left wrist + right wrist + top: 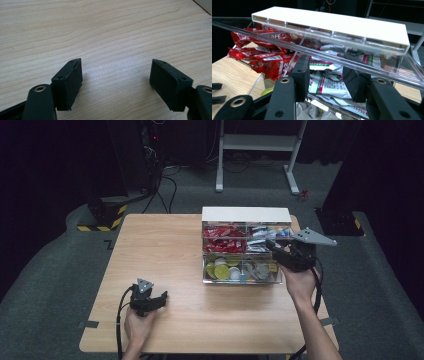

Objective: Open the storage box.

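My right gripper (274, 248) sits at the clear organizer box (242, 270), over its right rear compartment, jaws a bit apart with nothing pinched; white sachets (329, 85) lie just beyond them. The box stands at the table's (175, 270) far right, long axis left-right, and its white lid (246, 214) stands open at the far side. My left gripper (159, 301) rests near-left on bare wood, jaws wide, empty.
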Demonstrator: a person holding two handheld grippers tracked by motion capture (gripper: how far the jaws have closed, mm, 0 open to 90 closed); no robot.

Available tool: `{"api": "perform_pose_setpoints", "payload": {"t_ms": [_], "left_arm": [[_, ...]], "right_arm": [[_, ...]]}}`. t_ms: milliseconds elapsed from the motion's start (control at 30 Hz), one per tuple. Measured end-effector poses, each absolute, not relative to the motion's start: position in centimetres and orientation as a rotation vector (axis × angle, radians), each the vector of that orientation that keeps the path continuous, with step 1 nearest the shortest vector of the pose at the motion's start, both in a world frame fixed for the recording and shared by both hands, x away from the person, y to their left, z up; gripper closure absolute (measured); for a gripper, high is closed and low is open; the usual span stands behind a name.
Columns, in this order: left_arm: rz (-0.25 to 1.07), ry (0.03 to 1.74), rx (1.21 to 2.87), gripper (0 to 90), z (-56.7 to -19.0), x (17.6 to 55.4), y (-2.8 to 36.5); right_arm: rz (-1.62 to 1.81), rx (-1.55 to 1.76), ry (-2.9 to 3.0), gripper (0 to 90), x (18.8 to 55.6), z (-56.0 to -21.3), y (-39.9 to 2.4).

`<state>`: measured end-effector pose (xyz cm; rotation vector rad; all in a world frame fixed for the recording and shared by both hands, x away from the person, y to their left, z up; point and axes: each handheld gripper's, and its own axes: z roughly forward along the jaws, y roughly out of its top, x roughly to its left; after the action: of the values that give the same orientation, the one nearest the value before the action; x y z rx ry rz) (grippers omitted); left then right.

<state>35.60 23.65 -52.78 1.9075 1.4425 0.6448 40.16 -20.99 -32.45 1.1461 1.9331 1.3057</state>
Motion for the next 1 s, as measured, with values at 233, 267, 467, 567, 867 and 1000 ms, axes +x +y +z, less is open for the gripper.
{"api": "perform_pose_setpoints", "payload": {"t_ms": [233, 267, 467, 567, 867, 1000], "left_arm": [[0.639, 1.444, 1.909, 25.9, -52.8, 35.6, 23.6], [0.635, 1.442, 1.910, 25.6, -52.8, 35.6, 23.6], [0.624, 1.428, 1.917, 21.5, -52.8, 35.6, 23.5], [0.617, 1.426, 1.945, 19.3, -52.7, 35.8, 23.4], [0.574, 1.423, 1.906, 23.0, -51.8, 35.8, 23.7], [0.581, 1.394, 1.905, 25.2, -51.0, 35.8, 23.6]], "right_arm": [[1.307, 1.157, 1.942, 56.8, 40.5, -32.2, -20.9], [1.306, 1.157, 1.943, 56.8, 40.5, -32.2, -20.9], [1.319, 1.162, 1.940, 55.6, 40.8, -31.6, -20.9], [1.312, 1.161, 1.945, 55.7, 40.9, -31.4, -20.8], [1.313, 1.164, 1.940, 55.3, 41.3, -30.8, -20.7], [1.310, 1.162, 1.941, 55.2, 41.5, -30.5, -20.7]]}}
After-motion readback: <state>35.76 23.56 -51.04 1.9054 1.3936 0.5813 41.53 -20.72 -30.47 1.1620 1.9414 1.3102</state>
